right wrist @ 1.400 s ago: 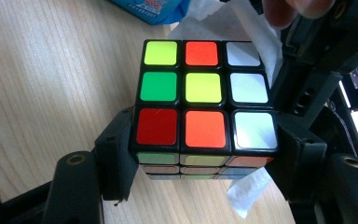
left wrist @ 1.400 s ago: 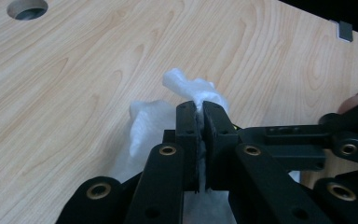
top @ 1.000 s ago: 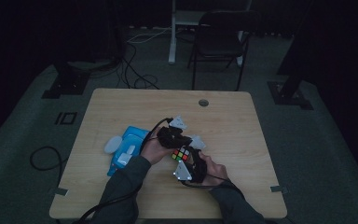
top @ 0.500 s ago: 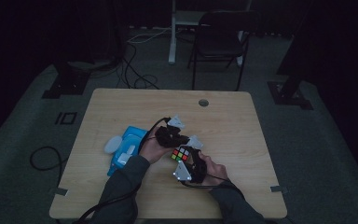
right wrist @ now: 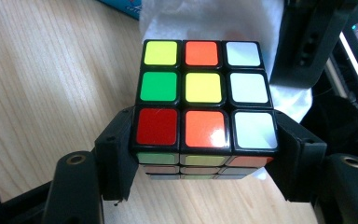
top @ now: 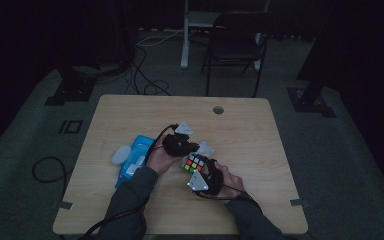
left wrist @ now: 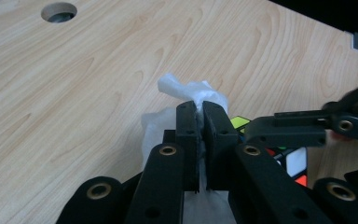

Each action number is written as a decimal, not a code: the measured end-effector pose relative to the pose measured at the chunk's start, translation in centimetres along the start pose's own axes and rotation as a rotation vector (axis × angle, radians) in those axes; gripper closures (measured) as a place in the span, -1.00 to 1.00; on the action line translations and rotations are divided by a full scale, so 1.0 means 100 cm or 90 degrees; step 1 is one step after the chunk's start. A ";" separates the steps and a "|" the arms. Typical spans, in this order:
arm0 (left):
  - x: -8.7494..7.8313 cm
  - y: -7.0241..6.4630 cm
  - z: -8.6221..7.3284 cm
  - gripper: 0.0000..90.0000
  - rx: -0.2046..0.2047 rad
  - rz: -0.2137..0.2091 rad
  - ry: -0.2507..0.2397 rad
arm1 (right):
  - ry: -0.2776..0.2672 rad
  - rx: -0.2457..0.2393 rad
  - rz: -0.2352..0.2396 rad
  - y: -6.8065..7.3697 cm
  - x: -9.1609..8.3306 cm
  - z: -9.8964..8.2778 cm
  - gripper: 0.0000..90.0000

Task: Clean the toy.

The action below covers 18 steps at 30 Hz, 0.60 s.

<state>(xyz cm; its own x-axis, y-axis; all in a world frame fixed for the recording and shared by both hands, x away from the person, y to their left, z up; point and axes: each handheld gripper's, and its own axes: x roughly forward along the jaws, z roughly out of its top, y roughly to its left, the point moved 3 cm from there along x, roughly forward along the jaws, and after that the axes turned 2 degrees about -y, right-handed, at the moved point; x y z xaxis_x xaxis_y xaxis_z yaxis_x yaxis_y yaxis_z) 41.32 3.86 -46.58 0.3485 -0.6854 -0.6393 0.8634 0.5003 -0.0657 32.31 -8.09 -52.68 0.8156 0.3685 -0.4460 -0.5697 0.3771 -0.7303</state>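
While the high view is dim, it shows the left gripper (top: 187,145) at eleven o'clock of the puzzle cube (top: 195,163), with the right gripper (top: 203,172) at the cube's five o'clock. Left gripper view: jaws nearly together, pinching a white wipe (left wrist: 193,93) (crumpled). Right gripper view: jaws clamp the cube (right wrist: 204,102) at three and nine o'clock, above the table (right wrist: 42,84).

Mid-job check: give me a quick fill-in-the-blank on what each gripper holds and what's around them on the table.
1. The right gripper is shut on a ____.
2. The left gripper pinches a crumpled white ____ between its jaws.
3. The centre square on the cube's top face is ____.
4. The blue wipes pack lies on the wooden ____, at the left arm's side.

Missing words: Rubik's cube; wipe; yellow; table
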 end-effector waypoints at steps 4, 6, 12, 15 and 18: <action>-0.003 0.000 0.001 0.93 0.001 0.000 -0.006 | -0.004 0.028 0.011 -0.003 0.001 -0.002 -0.24; -0.004 -0.001 0.001 0.93 0.002 0.001 -0.009 | -0.005 0.042 0.014 -0.004 0.001 -0.003 -0.24; -0.008 -0.002 0.002 0.93 0.001 -0.002 -0.022 | -0.008 0.078 0.036 -0.008 0.003 -0.006 -0.24; -0.010 -0.002 0.002 0.93 0.000 -0.003 -0.031 | -0.012 0.103 0.048 -0.011 0.002 -0.008 -0.24; -0.012 -0.002 0.002 0.93 -0.002 -0.003 -0.040 | -0.020 0.124 0.059 -0.014 0.002 -0.009 -0.24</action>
<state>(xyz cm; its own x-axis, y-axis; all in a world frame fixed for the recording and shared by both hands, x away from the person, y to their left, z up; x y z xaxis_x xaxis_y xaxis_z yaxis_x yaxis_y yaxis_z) 40.79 4.51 -45.65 0.3666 -0.7198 -0.5895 0.8640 0.4984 -0.0713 33.37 -9.27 -52.18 0.7569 0.4341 -0.4886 -0.6535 0.4965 -0.5713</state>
